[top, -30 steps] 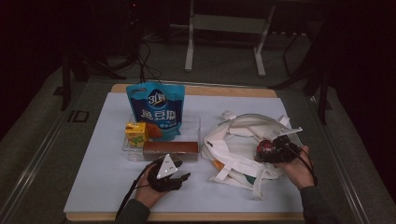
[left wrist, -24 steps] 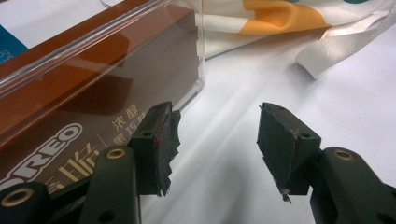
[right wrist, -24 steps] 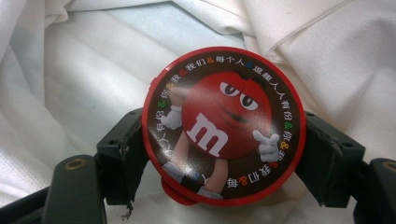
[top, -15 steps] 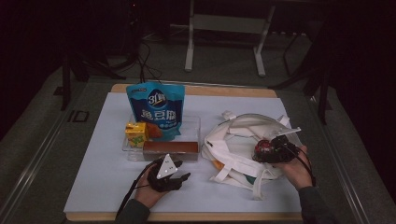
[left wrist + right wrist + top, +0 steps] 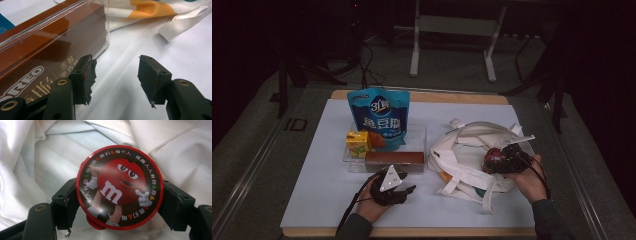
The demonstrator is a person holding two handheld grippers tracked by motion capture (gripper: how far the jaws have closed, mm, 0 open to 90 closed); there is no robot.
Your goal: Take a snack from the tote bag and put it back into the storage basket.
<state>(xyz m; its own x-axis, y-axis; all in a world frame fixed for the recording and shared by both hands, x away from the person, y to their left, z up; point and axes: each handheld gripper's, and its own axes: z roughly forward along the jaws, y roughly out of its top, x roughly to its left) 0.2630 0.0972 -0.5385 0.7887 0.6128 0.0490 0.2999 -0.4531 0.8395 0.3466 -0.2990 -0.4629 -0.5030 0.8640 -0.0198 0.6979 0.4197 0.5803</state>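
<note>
While the right gripper (image 5: 120, 202) clamps a round candy tin (image 5: 119, 187) over the white tote bag (image 5: 472, 150), packing appears underway; lowering it inside comes next. Left of the bag, the left gripper (image 5: 115, 75) rests with jaws apart.

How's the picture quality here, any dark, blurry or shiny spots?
High view: dim, room beyond the table nearly black. Left gripper view: bright and sharp, light streaks glinting on the clear tray edge. Right gripper view: evenly lit, round M&M's tin crisp, white bag folds softly shadowed.
</note>
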